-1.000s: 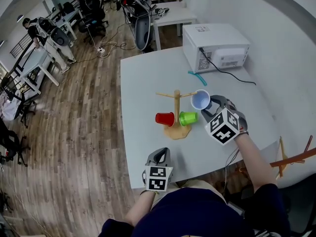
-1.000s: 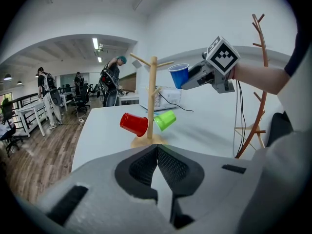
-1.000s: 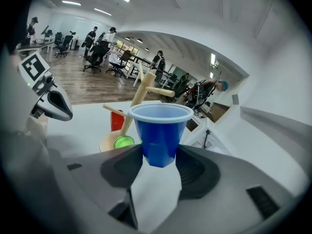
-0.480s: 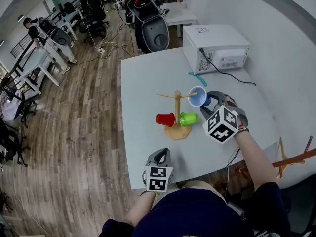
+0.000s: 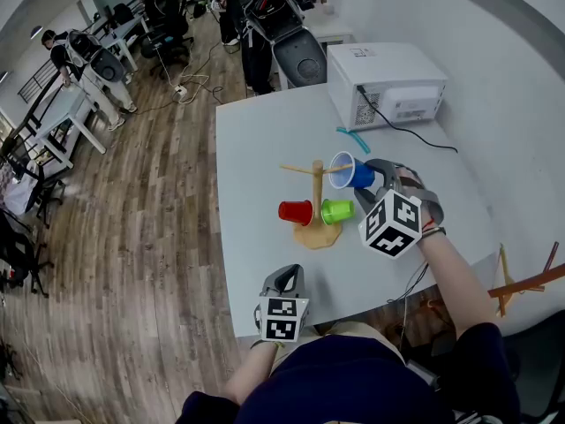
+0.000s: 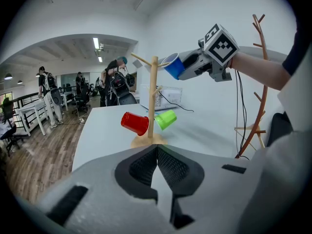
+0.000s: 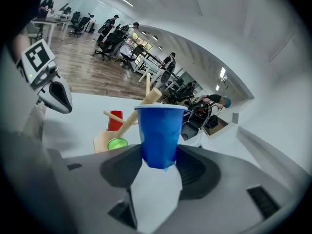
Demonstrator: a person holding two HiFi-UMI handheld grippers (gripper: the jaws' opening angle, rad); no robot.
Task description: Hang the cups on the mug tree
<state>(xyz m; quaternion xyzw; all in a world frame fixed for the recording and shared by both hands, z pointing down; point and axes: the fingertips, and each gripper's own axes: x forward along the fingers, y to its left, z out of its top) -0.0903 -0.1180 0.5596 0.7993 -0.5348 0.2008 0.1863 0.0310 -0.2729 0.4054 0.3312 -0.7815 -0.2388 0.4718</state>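
Observation:
The wooden mug tree (image 5: pixel 316 203) stands mid-table with a red cup (image 5: pixel 295 212) on its lower left peg and a green cup (image 5: pixel 336 211) on its lower right peg. My right gripper (image 5: pixel 365 178) is shut on a blue cup (image 5: pixel 350 172), held on its side with its mouth at the tip of the upper right peg. In the right gripper view the blue cup (image 7: pixel 160 130) sits between the pads (image 7: pixel 192 167), the tree's pegs (image 7: pixel 146 99) behind it. My left gripper (image 5: pixel 283 274) rests shut and empty at the near table edge, with its jaws (image 6: pixel 157 152) closed together.
A white microwave (image 5: pixel 388 85) with a black cable stands at the table's far right, and a teal strip (image 5: pixel 352 139) lies in front of it. A second wooden rack (image 5: pixel 521 281) stands off the table to the right. People and office chairs (image 5: pixel 291 42) are beyond the far edge.
My right gripper has lifted the blue cup up and left toward the tree's upper right peg, and has rolled so that the cup's mouth turns to the peg. The left gripper has stayed still.

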